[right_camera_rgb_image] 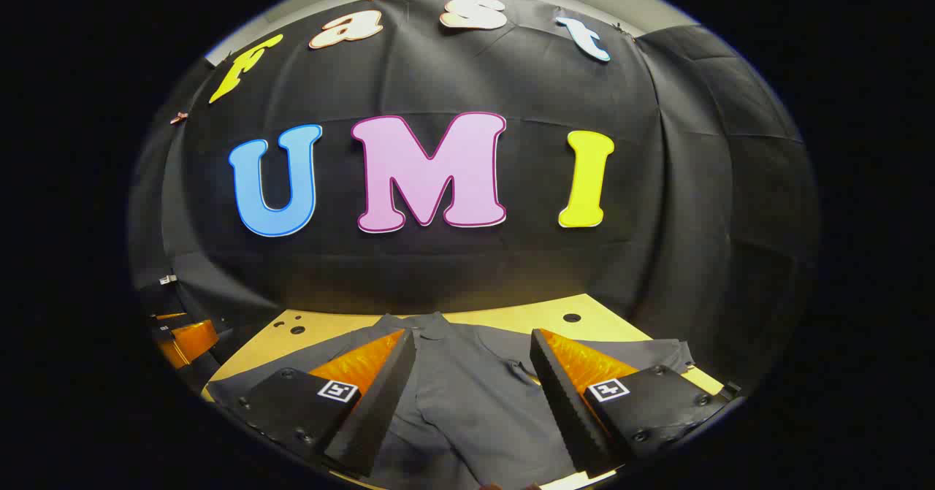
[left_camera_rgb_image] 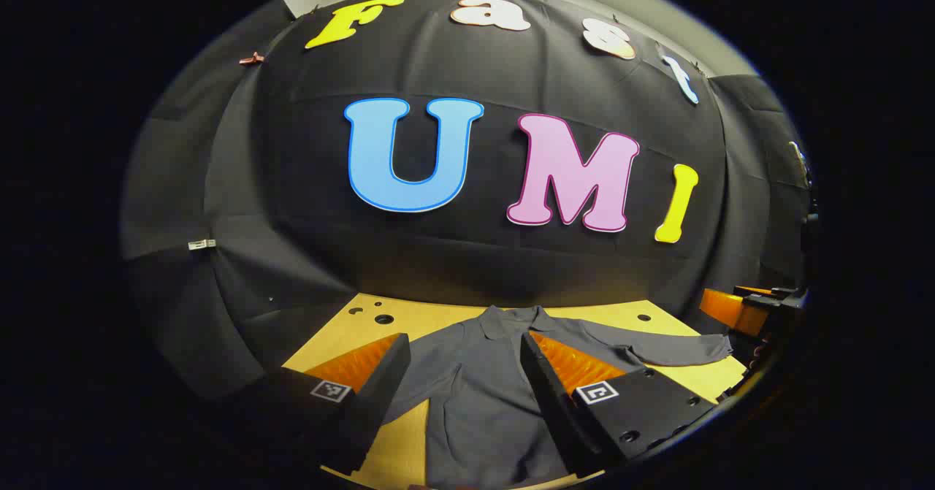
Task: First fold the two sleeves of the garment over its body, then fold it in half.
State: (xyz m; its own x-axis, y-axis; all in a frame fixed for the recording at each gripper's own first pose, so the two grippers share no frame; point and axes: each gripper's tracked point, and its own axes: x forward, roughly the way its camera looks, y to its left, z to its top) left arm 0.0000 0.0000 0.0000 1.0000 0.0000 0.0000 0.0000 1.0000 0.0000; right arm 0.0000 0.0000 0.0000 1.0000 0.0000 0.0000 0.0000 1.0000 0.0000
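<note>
- Left gripper view puts my left tool (left_camera_rgb_image: 464, 373) above the grey shirt (left_camera_rgb_image: 475, 410), its fingers spread wide with nothing between them.
- The shirt lies flat on the wooden tabletop (left_camera_rgb_image: 409, 315), collar (left_camera_rgb_image: 511, 318) toward the black wall, body running back toward me.
- One sleeve (left_camera_rgb_image: 657, 347) stretches straight out to the side, its cuff near the tabletop's edge, and the other tool (left_camera_rgb_image: 745, 307) shows just past that cuff.
- In the right gripper view my right tool (right_camera_rgb_image: 471, 373) is spread too, empty, hovering over the shirt's chest (right_camera_rgb_image: 467, 402) with the collar (right_camera_rgb_image: 431, 323) ahead of it.
- The sleeve on that side (right_camera_rgb_image: 657, 351) lies out toward the edge as well, a little rumpled at its end.
- I judge neither sleeve is folded yet, so the first step is still ahead.
- To do it well I'd bring one tool down at a cuff, pinch only the top layer, lift just enough to clear the cloth, and carry the cuff across so the sleeve creases at the shoulder seam.
- I'd lay it down flat before letting go, since a dragged sleeve could pull the body askew.
</note>
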